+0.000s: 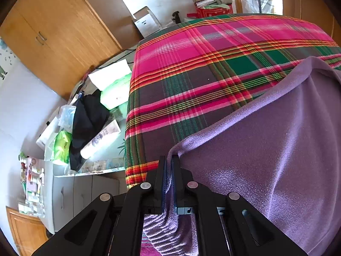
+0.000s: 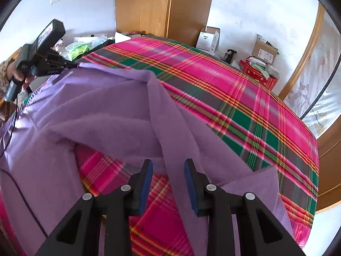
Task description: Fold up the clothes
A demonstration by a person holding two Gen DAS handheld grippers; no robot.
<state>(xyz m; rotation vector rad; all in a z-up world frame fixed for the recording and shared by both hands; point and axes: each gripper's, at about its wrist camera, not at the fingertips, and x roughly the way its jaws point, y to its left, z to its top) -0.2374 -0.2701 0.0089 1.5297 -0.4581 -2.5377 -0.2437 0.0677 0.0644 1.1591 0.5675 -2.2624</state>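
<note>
A purple fleece garment [image 2: 102, 115] lies spread over the near part of a bed covered with a pink, green and grey plaid sheet [image 2: 245, 98]. The left tongs [image 1: 169, 160] are clamped tight on a corner of the fleece, its ribbed hem bunched between the black fingers and hanging down below them; from there the cloth runs off to the right across the bed. In the right wrist view the same left tongs [image 2: 73, 65] show at the far left edge of the garment, held by a hand [image 2: 18, 74] in a patterned sleeve.

The right tongs [image 2: 168, 164] stand part-way open above a long fold of the fleece, probably a sleeve, which runs between the blue-padded fingers [image 2: 147, 183]; the pads do not appear to press on it, though the angle makes this hard to judge.

Beside the bed a cluttered bench [image 1: 106, 160] carries a green tissue pack [image 1: 116, 91] and a black cloth [image 1: 87, 119]. A wooden wardrobe [image 2: 153, 6] stands behind.
</note>
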